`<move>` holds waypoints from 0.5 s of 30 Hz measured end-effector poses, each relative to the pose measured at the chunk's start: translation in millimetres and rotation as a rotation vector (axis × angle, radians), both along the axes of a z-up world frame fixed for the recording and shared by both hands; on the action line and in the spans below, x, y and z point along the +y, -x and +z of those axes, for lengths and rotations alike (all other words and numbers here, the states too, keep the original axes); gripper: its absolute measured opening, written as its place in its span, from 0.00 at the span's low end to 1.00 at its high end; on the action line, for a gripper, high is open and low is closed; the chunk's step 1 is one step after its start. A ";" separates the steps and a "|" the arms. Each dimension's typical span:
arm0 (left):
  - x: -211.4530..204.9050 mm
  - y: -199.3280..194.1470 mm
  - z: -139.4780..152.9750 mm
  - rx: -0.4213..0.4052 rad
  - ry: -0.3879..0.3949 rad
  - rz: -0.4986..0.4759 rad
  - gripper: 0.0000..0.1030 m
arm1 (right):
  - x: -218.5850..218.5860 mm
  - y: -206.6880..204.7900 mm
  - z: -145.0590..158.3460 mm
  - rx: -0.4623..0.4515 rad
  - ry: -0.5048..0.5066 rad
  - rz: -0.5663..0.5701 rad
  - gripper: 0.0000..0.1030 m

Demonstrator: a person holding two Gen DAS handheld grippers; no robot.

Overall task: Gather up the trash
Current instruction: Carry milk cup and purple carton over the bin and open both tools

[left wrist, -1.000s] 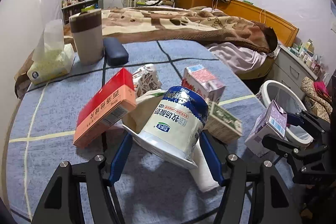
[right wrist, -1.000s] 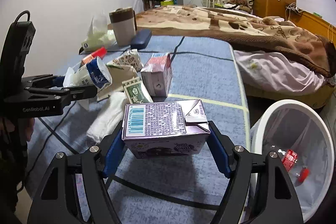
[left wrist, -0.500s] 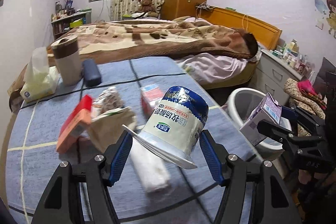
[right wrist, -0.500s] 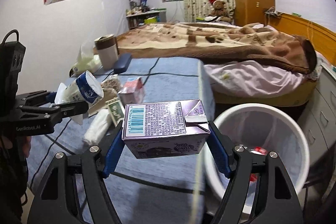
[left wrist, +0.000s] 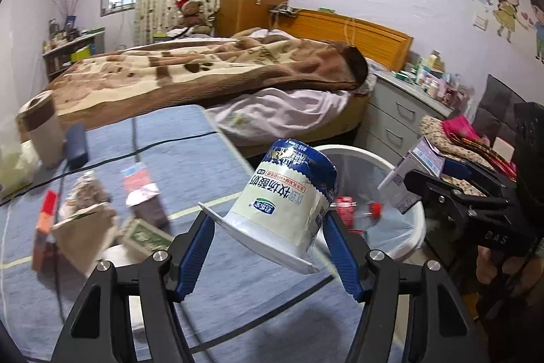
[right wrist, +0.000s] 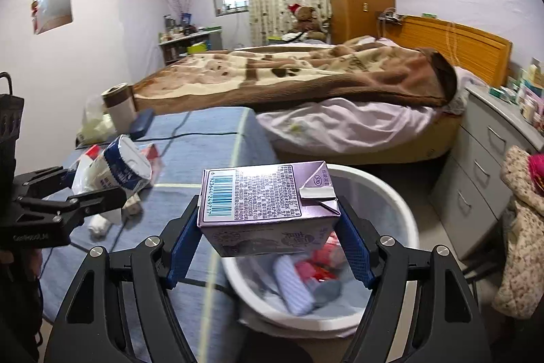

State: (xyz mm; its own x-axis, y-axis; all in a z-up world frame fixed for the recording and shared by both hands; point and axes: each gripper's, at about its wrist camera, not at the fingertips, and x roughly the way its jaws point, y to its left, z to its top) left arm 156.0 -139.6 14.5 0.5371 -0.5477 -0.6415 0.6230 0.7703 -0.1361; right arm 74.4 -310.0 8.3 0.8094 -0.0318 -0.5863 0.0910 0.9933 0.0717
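The left gripper (left wrist: 268, 238) pinches a white and blue yogurt cup (left wrist: 284, 203) between its blue fingers (left wrist: 195, 256), the cup held upside down and tilted with its wide rim toward the camera, up off the blue tablecloth (left wrist: 190, 159) and just beside the white trash bin (left wrist: 413, 235). The right gripper (right wrist: 268, 242) is clamped on a purple milk carton (right wrist: 265, 208), barcode face up, held lying flat over the near rim of the trash bin (right wrist: 401, 203). Inside the bin lie red wrappers (right wrist: 314, 267) and a pale striped bundle (right wrist: 294, 286), somewhat blurred. Away from the bin on the tablecloth sit the rest of the scraps: a pink-topped carton (left wrist: 144, 193), a green-printed box (left wrist: 146, 237), a brown paper bag (left wrist: 83, 232), a red box (left wrist: 44, 223) and a crumpled foil packet (left wrist: 86, 191). Farther from the bin, at the cloth's far corner, stand a tall cup with a brown band (left wrist: 40, 128) and a dark blue case (left wrist: 76, 145). Beyond the bin is a bed with a brown blanket (left wrist: 204, 67).
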 end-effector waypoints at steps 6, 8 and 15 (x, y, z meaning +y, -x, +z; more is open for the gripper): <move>-45.1 7.4 -3.3 0.012 -0.014 -0.062 0.64 | -30.4 2.1 -4.1 0.020 -0.016 -0.038 0.73; -56.3 9.9 -4.5 0.011 -0.020 -0.079 0.64 | -38.5 1.7 -5.9 0.033 -0.019 -0.049 0.73; -93.6 13.4 -13.8 0.030 -0.046 -0.118 0.64 | -57.4 -1.1 -13.7 0.071 -0.011 -0.060 0.73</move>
